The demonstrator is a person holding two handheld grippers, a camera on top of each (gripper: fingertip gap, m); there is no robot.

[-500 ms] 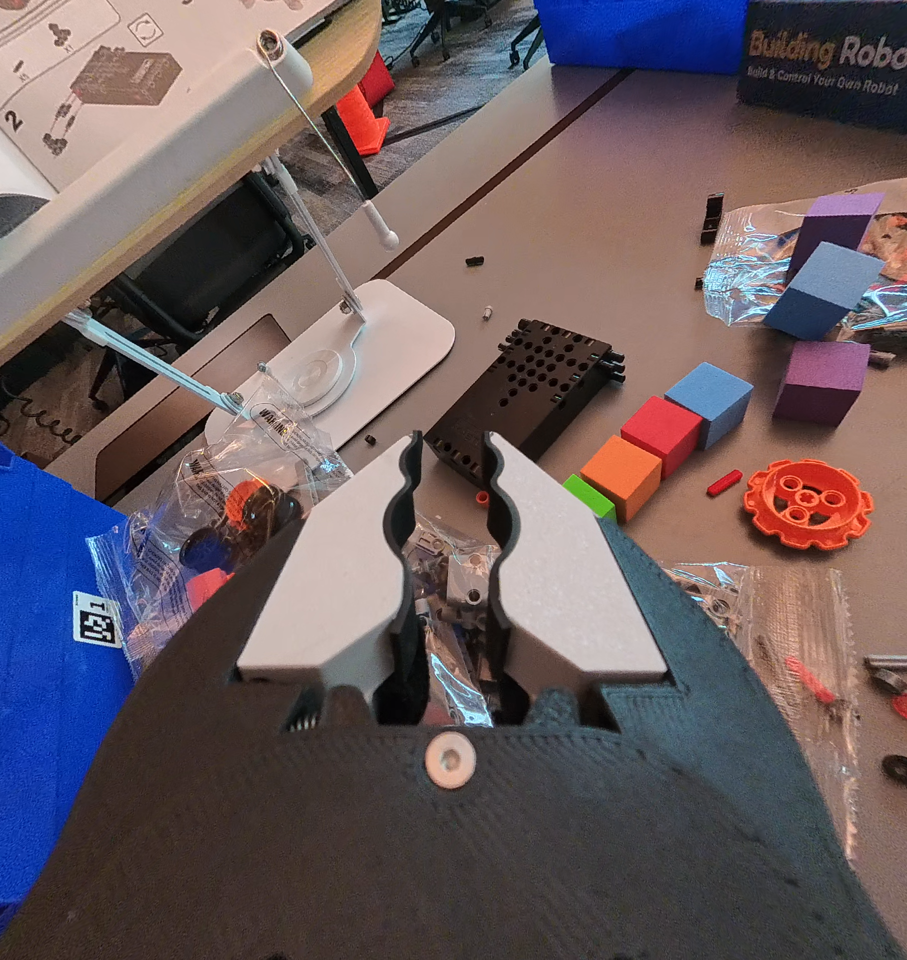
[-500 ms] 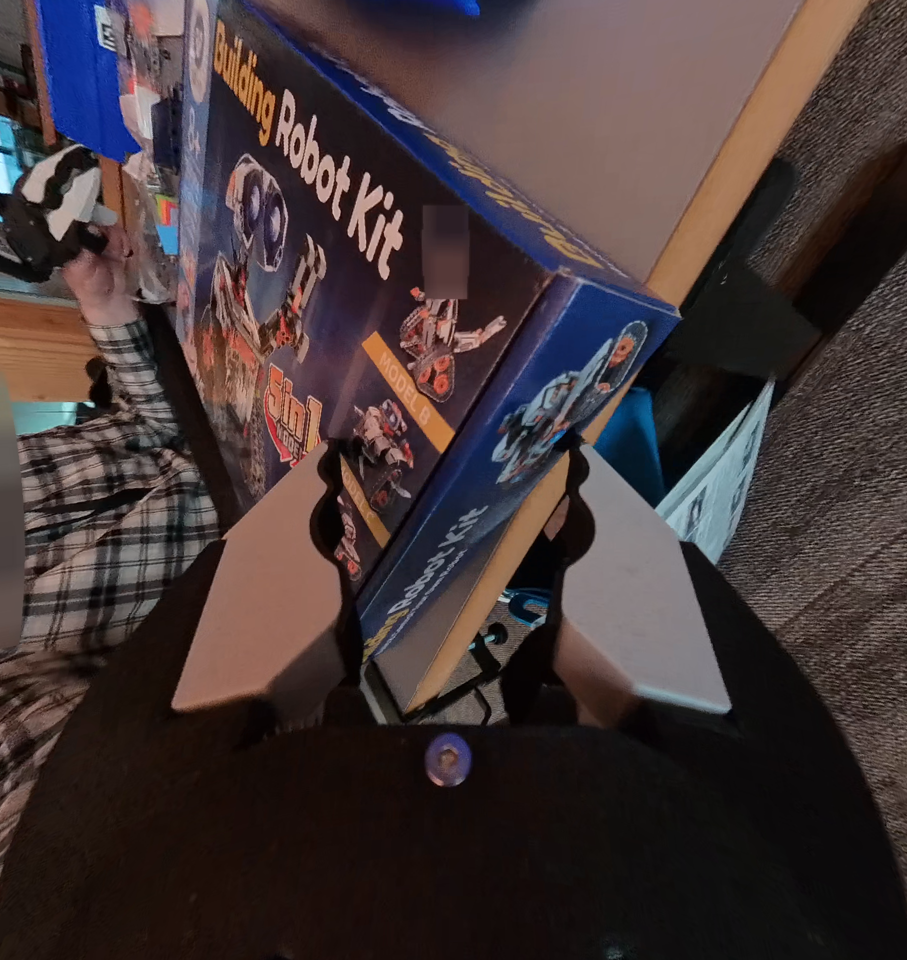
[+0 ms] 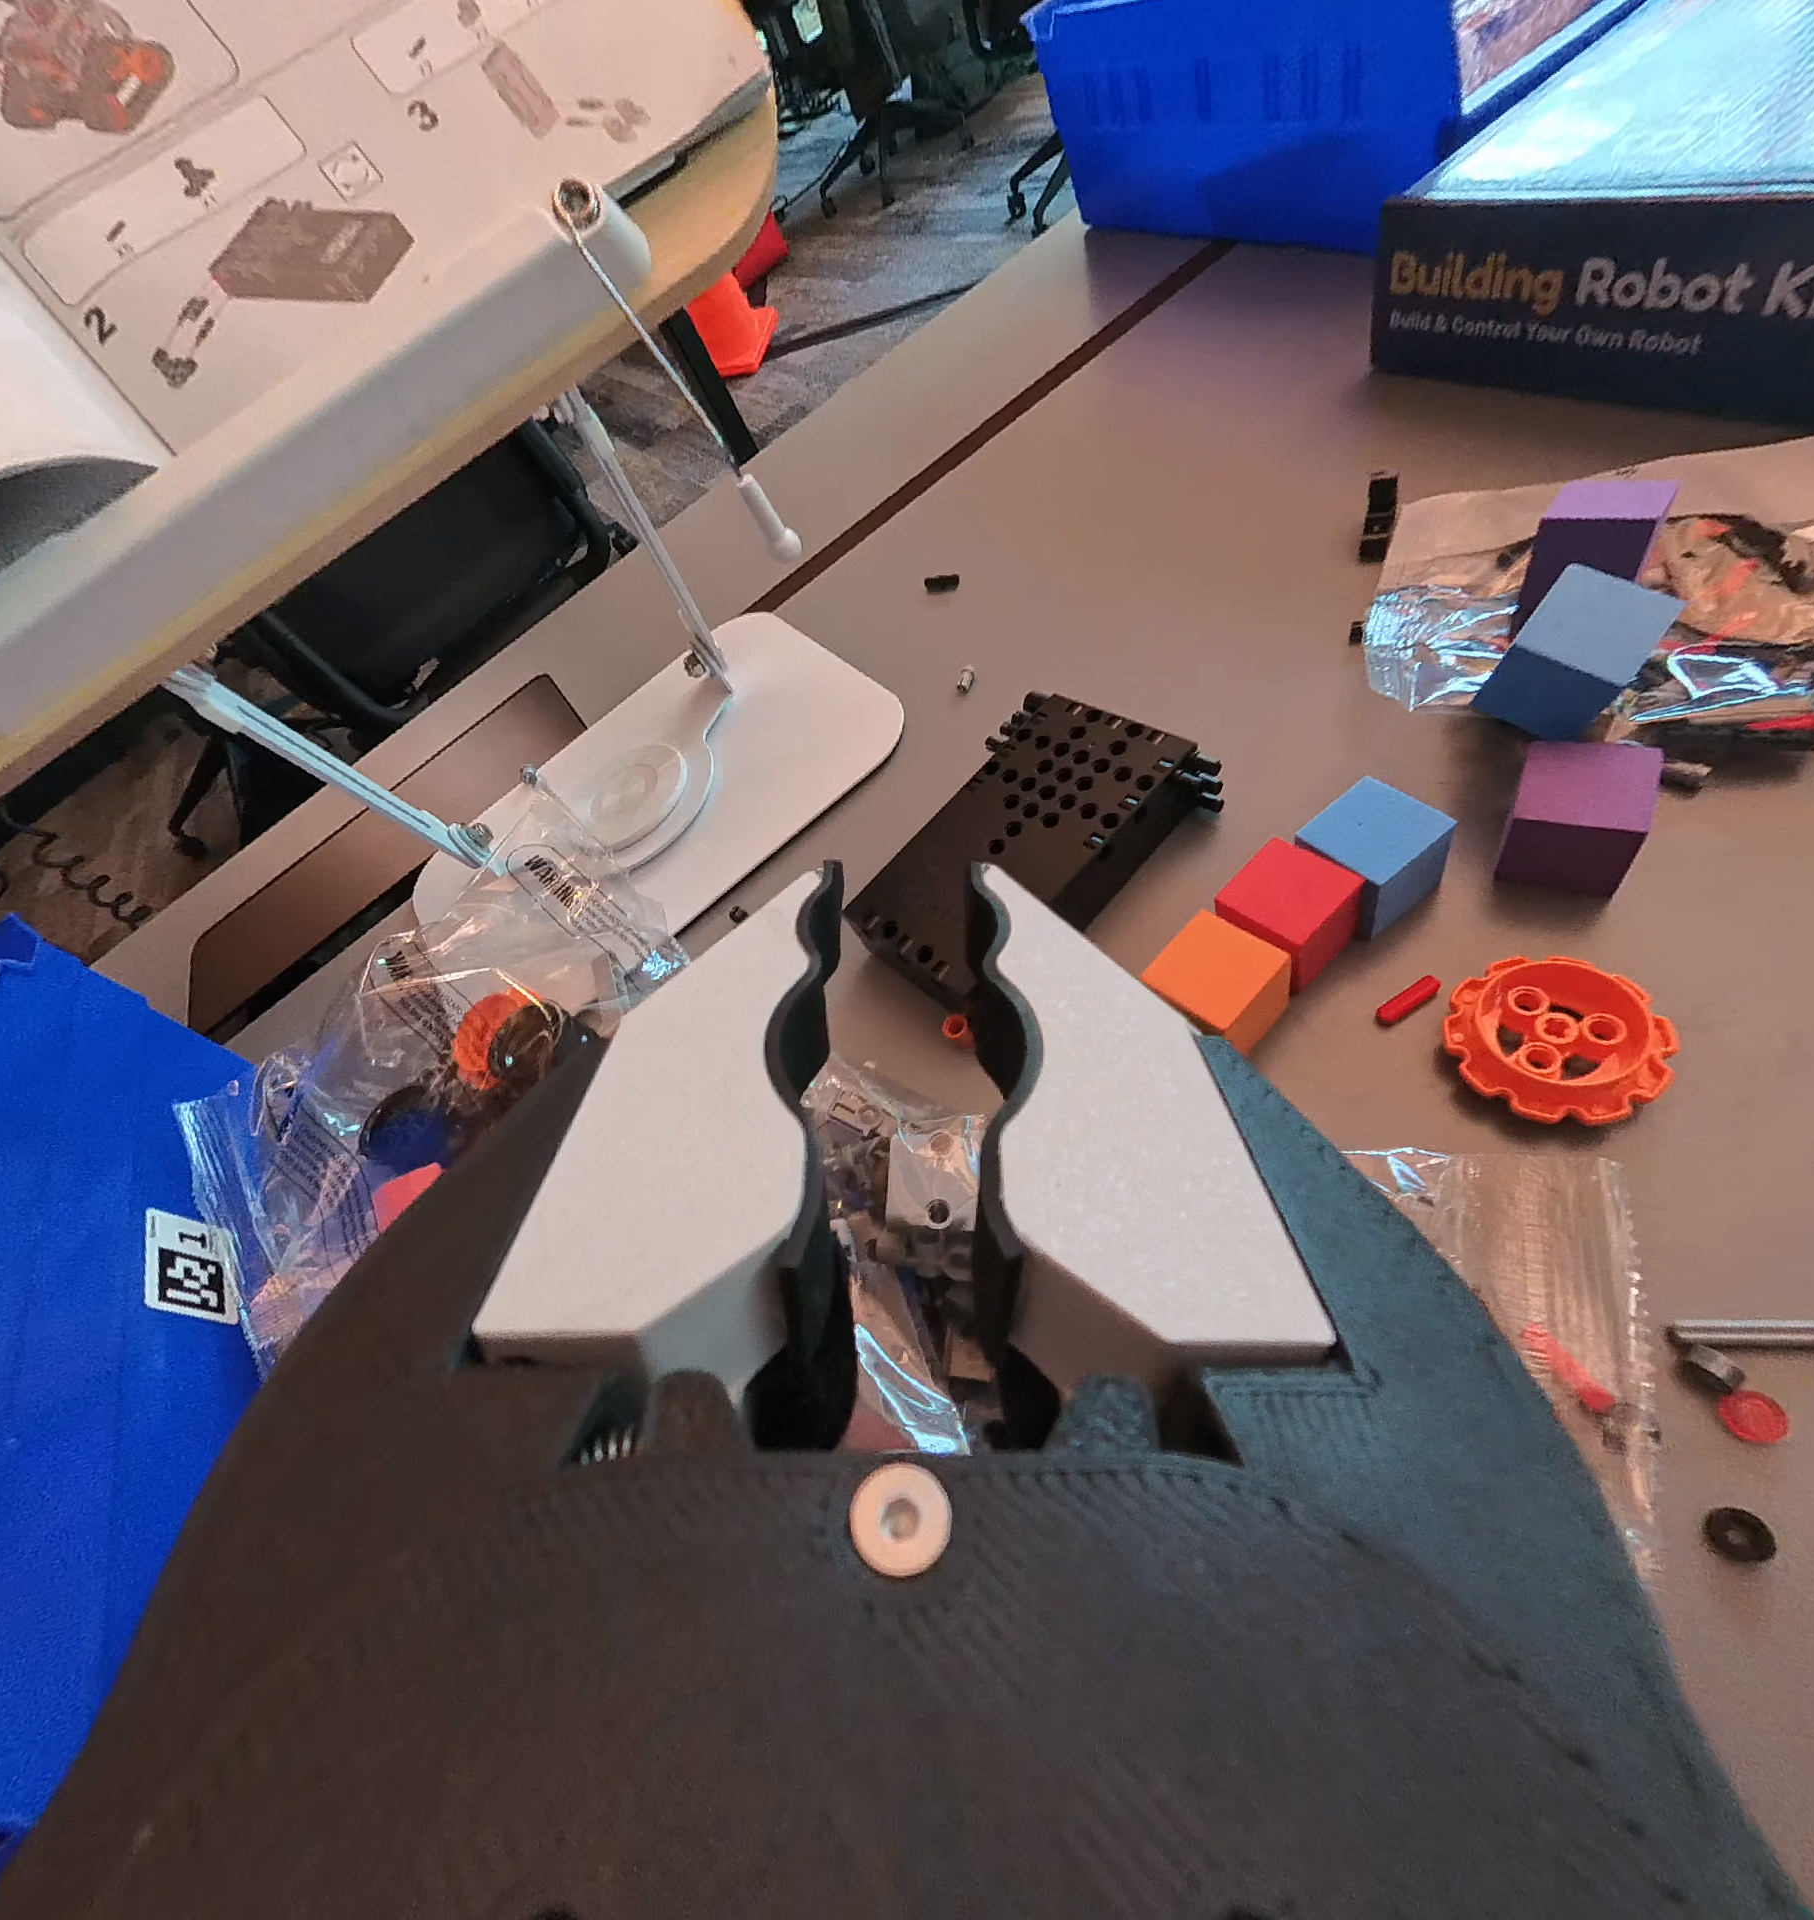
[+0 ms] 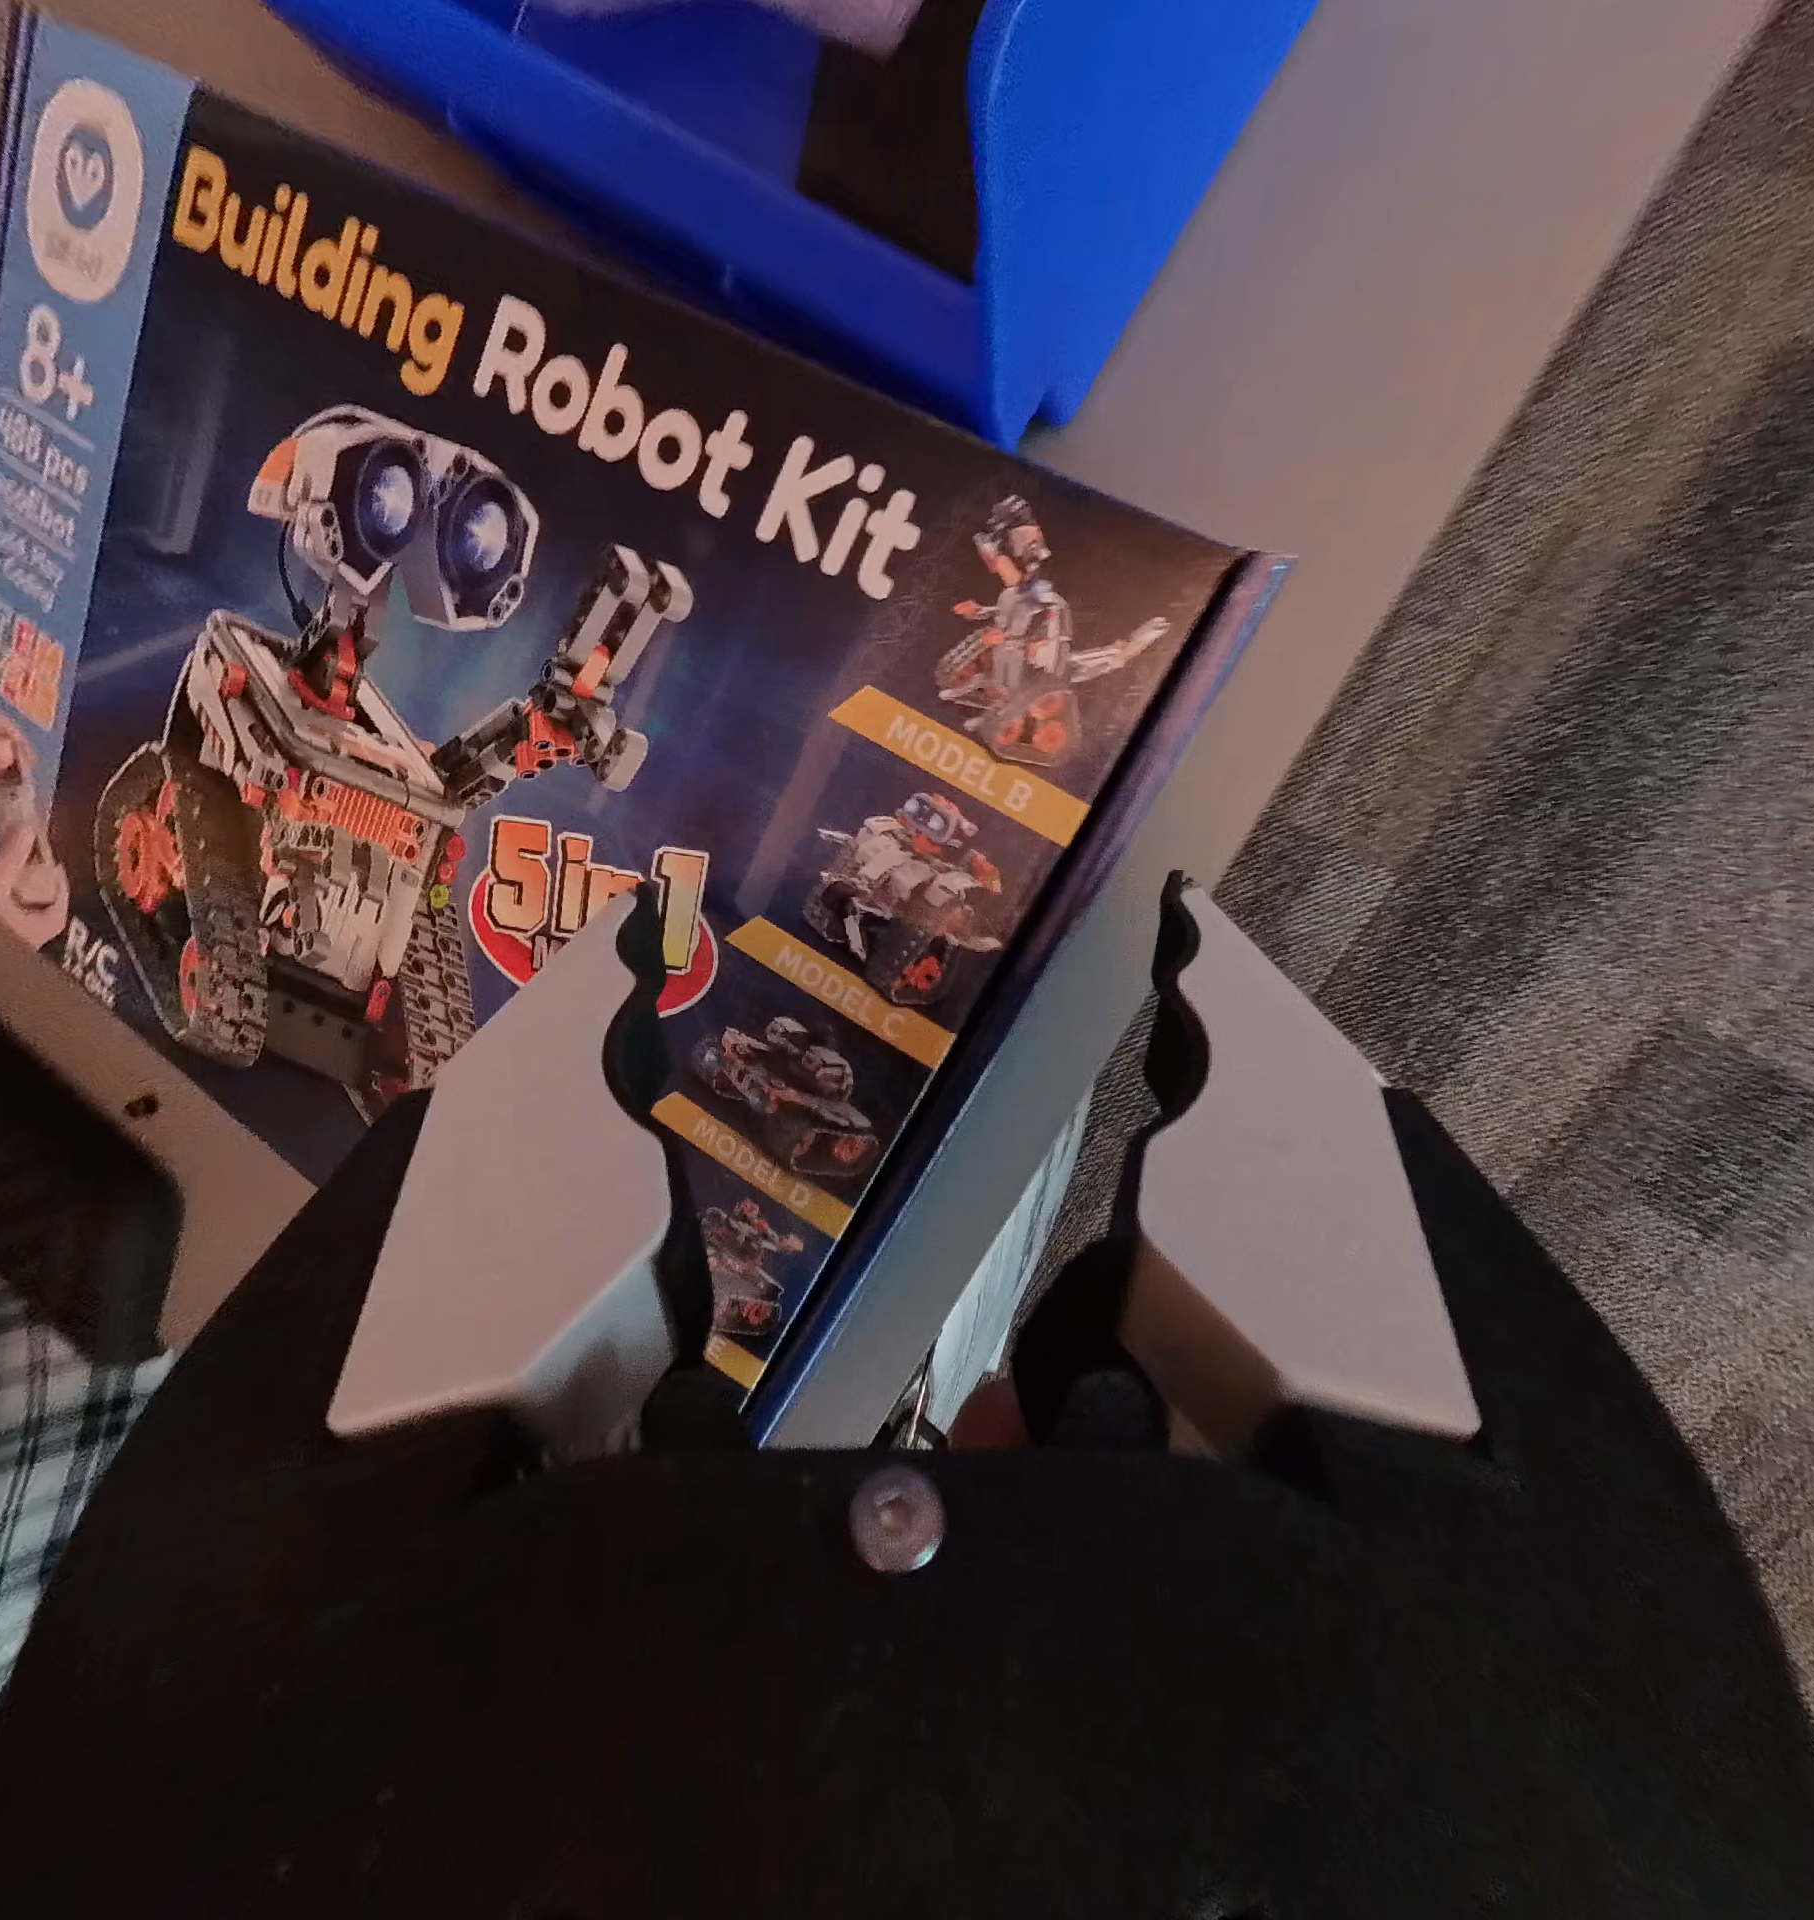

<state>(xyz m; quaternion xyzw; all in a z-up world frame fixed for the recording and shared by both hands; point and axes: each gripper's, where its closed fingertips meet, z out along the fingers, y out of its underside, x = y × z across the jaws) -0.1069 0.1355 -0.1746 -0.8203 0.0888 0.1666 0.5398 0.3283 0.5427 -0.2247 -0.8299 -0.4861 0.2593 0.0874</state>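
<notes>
- The left tool (image 3: 905, 904) hung over the table (image 3: 1142, 499) with its jaws a narrow gap apart and nothing pinched between them; a clear bag of small parts (image 3: 903, 1174) lay under them, and whether it touched them could not be told.
- The right tool (image 4: 908, 914) had its jaws spread wide around the corner of a dark blue kit box (image 4: 591, 644); the box edge ran between them, but whether either jaw pressed on it could not be told.
- Risk, as a judgement: with so loose a hold, the box could tip or slide off the table edge; the left tool, if lowered, could snag the bag's slippery film and drag it.
- Only the left wrist view showed the black perforated plate (image 3: 1038, 821), the coloured foam cubes (image 3: 1298, 904), the orange gear (image 3: 1557, 1039) and the white stand (image 3: 757, 717).
- Only the right wrist view showed the box's printed face, a blue bin (image 4: 1090, 208) and grey carpet (image 4: 1609, 727).
</notes>
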